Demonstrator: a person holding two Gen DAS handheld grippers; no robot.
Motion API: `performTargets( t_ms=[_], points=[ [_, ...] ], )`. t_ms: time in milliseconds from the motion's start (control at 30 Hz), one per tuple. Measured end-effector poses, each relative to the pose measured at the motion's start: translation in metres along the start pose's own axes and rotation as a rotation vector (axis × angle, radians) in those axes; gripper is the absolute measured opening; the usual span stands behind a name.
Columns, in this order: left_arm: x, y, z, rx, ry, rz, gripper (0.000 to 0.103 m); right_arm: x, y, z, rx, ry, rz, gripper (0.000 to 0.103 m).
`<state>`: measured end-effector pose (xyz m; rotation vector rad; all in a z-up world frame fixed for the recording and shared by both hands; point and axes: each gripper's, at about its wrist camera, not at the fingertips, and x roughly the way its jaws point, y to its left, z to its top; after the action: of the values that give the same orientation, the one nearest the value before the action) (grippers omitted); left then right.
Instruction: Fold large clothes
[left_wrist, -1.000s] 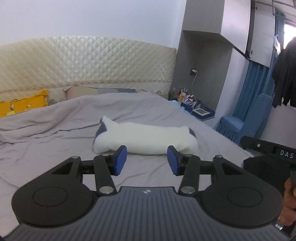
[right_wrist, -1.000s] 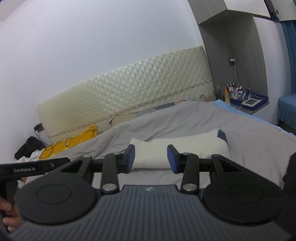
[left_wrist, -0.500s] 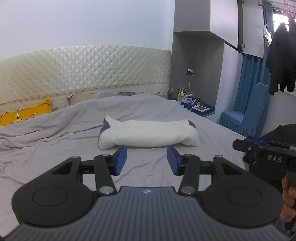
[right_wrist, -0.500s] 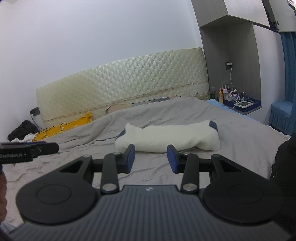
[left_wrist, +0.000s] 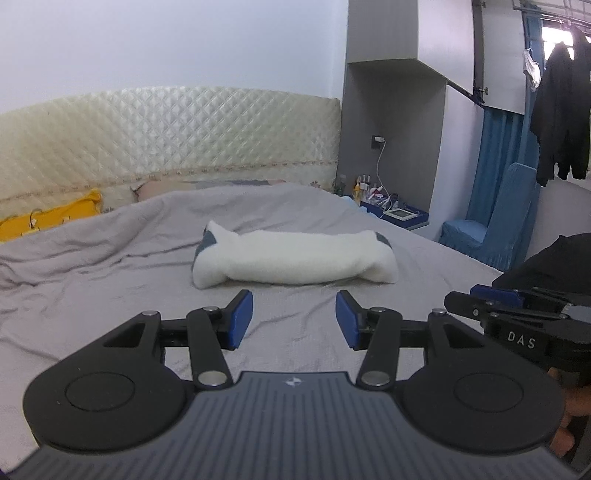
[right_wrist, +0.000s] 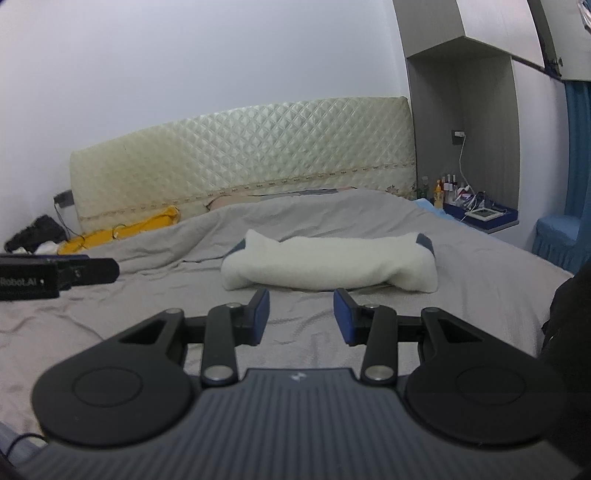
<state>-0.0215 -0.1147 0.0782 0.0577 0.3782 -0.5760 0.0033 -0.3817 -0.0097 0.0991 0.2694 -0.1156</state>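
Both of your claws, the left claw (left_wrist: 294, 319) and the right claw (right_wrist: 301, 316), stand apart and empty, short of the folded white garment (left_wrist: 295, 261) lying mid-bed (left_wrist: 92, 280), likely because folding looks finished.

One folded white garment (left_wrist: 295, 260), one grey bed (left_wrist: 92, 280), one yellow cushion (left_wrist: 51, 218), two tongs (left_wrist: 294, 319) (right_wrist: 301, 317).
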Motion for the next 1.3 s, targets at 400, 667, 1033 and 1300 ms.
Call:
performTargets(
  t_ms=[400,667,1033,1300],
  points=[
    [0.037,0.019,-0.031,-0.044,0.038,0.014,0.088,0.017,0.003,-0.018,-0.041,0.018,-0.031,0.043],
    [0.042,0.028,-0.039,-0.065,0.046,0.038,0.101,0.019,0.003,-0.022,-0.039,0.019,-0.067,0.064],
    [0.043,0.034,-0.041,-0.095,0.038,0.063,0.103,0.019,0.000,-0.022,-0.023,0.011,-0.077,0.094],
    [0.041,0.033,-0.042,-0.100,0.040,0.074,0.103,0.023,0.000,-0.023,-0.020,0.030,-0.101,0.103]
  ],
)
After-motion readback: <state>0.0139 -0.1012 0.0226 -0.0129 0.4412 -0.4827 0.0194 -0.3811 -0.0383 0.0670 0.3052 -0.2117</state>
